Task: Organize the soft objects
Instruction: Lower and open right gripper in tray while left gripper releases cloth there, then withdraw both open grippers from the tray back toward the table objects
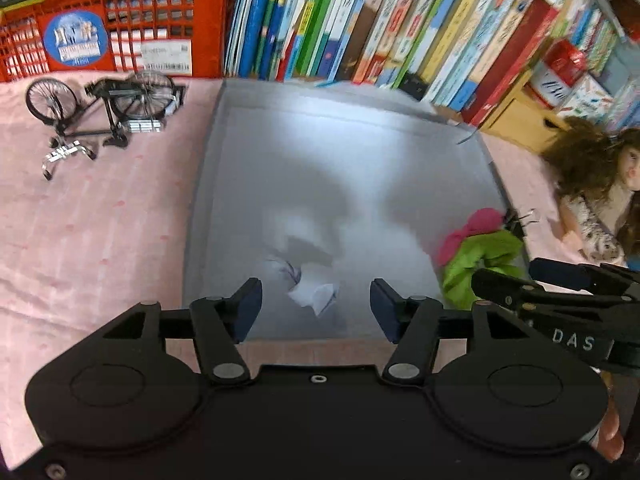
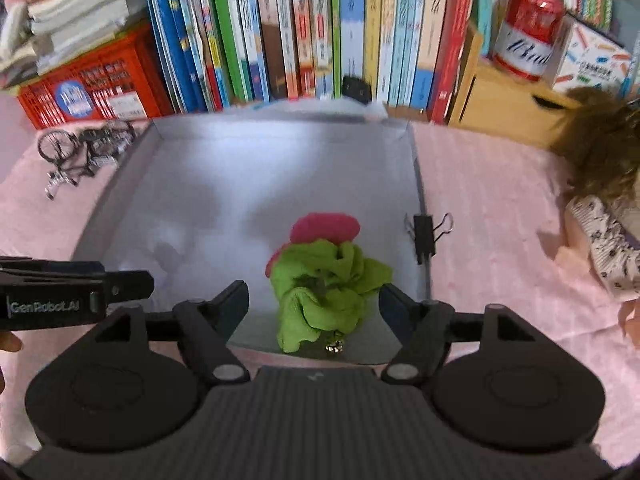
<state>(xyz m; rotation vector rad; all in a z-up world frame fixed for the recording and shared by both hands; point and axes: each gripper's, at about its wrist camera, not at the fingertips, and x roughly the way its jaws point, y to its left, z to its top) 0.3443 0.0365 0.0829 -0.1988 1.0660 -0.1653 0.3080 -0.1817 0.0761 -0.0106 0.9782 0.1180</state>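
A shallow grey tray (image 1: 240, 208) (image 2: 132, 184) lies on a pink cloth. In it, near its front right corner, sits a crumpled green and pink soft cloth (image 2: 320, 280) (image 1: 476, 252). A small pale white cloth (image 1: 308, 280) lies near the tray's front middle. My left gripper (image 1: 316, 308) hovers open above the white cloth, its pads clear of it. My right gripper (image 2: 314, 304) is open too, with the green cloth between and below its fingers, untouched. Each gripper shows at the edge of the other's view.
A toy bicycle (image 1: 100, 112) lies on the pink cloth left of the tray. A red crate (image 1: 112, 28) and a row of books (image 2: 300, 28) stand behind. A doll (image 1: 600, 200) lies at the right. A black binder clip (image 2: 424, 232) sits on the tray's right rim.
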